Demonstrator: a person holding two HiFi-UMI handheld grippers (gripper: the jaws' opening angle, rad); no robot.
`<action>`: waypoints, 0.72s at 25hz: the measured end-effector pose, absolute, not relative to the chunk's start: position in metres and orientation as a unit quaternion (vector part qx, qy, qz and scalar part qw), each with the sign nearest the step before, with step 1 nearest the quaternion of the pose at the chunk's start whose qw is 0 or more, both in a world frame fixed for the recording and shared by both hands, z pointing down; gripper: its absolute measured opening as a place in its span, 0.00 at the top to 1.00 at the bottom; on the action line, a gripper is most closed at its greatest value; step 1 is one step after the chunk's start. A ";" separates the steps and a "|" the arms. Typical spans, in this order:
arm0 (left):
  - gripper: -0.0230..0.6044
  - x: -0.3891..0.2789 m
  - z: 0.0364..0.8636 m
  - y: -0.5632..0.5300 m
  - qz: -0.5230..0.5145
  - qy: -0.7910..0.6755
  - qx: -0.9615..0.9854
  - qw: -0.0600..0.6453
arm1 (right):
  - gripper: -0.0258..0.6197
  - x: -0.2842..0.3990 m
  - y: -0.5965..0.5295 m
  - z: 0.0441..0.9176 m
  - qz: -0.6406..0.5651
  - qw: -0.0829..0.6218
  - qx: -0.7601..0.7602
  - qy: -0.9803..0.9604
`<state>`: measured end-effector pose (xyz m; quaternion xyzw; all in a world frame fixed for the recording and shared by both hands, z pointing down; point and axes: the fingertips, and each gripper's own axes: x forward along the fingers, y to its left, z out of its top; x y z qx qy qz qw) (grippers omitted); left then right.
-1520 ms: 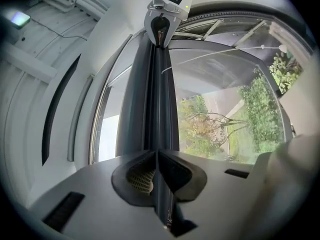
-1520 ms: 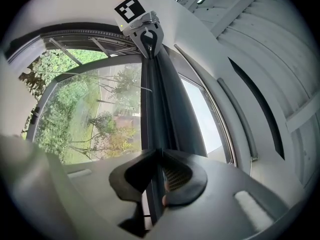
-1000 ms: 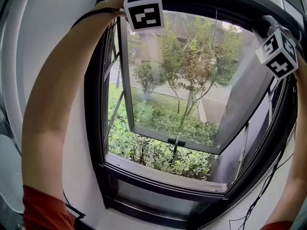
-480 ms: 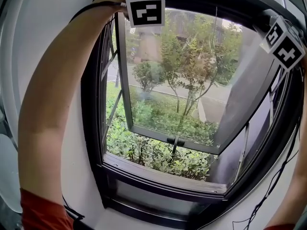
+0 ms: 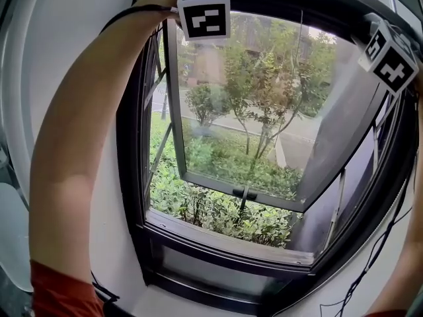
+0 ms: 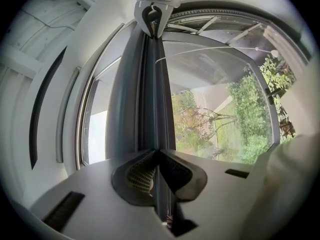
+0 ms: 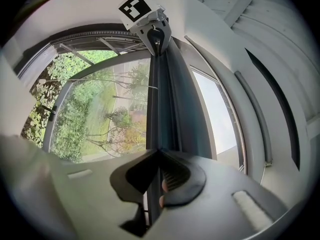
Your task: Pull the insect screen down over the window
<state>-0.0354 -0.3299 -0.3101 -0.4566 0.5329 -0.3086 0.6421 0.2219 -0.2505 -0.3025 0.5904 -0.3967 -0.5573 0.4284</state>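
Note:
The insect screen's dark grey pull bar (image 6: 150, 94) runs along the top of the window frame, rolled up high. My left gripper (image 6: 160, 153) is shut on its thin lower edge. My right gripper (image 7: 159, 153) has just been closing its jaws, and its pads now pinch the same bar (image 7: 165, 99) further along. Each gripper view shows the other gripper at the bar's far end. In the head view only the marker cubes show, the left cube (image 5: 205, 8) at the top and the right cube (image 5: 390, 55) at the upper right; the jaws are hidden above.
The glass sash (image 5: 244, 111) is swung outward over shrubs and trees. The dark frame's sill (image 5: 225, 243) lies below. A person's bare arms reach up along both sides of the window. Black cables (image 5: 370, 269) hang at the lower right.
The right marker cube has shifted slightly toward the upper right edge of the head view. The left cube has hardly moved. The screen bar stays at the top.

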 end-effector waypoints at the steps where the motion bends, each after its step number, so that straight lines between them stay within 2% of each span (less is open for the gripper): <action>1: 0.91 -0.036 -0.309 -0.330 -0.307 0.533 -0.457 0.642 | 0.91 0.222 -0.251 -0.302 -0.556 0.429 0.591 -0.397; 18: 0.92 -0.037 -0.283 -0.328 -0.317 0.526 -0.468 0.635 | 0.92 0.210 -0.242 -0.282 -0.582 0.417 0.581 -0.387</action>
